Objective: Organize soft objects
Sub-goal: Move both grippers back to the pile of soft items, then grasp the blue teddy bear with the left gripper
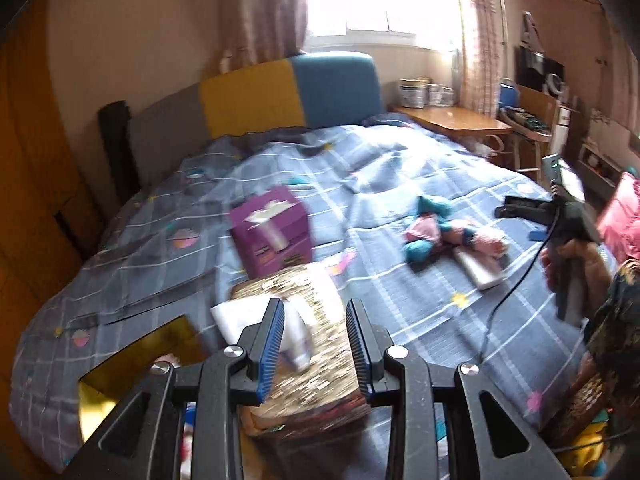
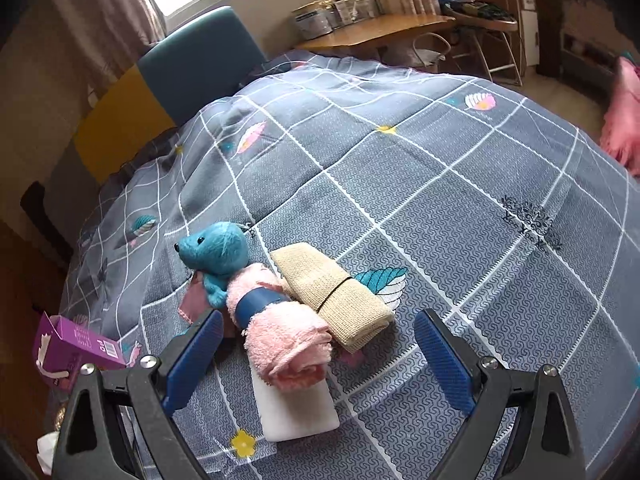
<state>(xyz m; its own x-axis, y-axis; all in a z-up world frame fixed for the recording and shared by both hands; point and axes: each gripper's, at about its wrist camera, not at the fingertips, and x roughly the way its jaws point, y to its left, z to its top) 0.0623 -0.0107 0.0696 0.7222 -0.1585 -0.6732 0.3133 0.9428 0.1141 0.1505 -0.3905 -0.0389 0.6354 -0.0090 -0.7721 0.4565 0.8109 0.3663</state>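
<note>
Right hand-held gripper [image 2: 318,354] gapes around pink towel [image 2: 280,336]; quilt [image 2: 460,200] beyond.

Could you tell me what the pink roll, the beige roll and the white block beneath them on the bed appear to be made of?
The pink rolled towel looks like terry cloth, with a fuzzy looped pile. The beige rolled cloth seems a coarse open weave, perhaps elastic bandage, with a visible grid texture. The white rectangular block looks smooth and matte, possibly foam sponge; I cannot be sure.

Left gripper [image 1: 316,344] jaws parted, right gripper [image 2: 320,354] wide
</note>
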